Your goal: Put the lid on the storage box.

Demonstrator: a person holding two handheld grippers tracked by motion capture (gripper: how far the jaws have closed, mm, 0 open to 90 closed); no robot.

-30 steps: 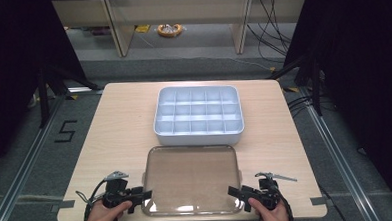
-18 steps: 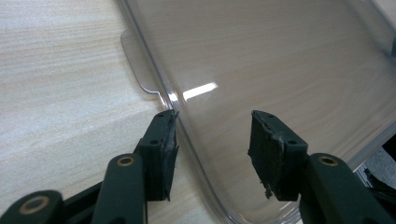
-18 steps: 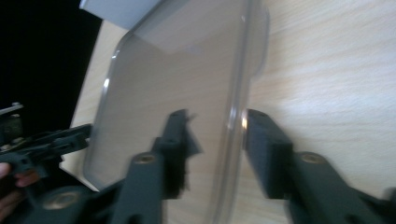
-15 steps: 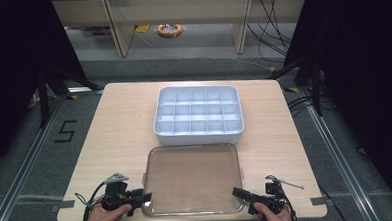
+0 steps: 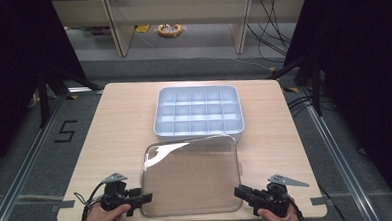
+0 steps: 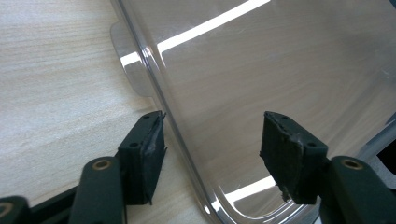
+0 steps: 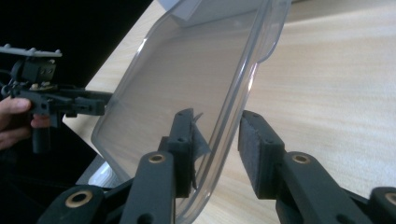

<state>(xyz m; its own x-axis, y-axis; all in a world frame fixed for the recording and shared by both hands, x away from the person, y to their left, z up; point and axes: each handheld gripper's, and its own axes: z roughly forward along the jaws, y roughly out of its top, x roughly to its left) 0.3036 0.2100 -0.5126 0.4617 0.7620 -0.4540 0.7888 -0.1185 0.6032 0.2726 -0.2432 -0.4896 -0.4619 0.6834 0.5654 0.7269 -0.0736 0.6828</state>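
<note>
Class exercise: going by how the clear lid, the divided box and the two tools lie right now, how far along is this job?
Early. Done: each open tool straddles a near edge of the clear lid, the left tool and the right tool, neither clamped. In hand: taking hold of the lid, which lies on the table in front of the white divided box. Left, presumably: closing both tools, lifting the lid and seating it on the uncovered box.

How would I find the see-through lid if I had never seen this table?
Start at the wooden table and find the white tray with many little compartments. Just nearer the person, between the two grippers, lies the lid. It is flat, clear and shiny, so you see wood through it, while the tray is solid white with dividers.
</note>
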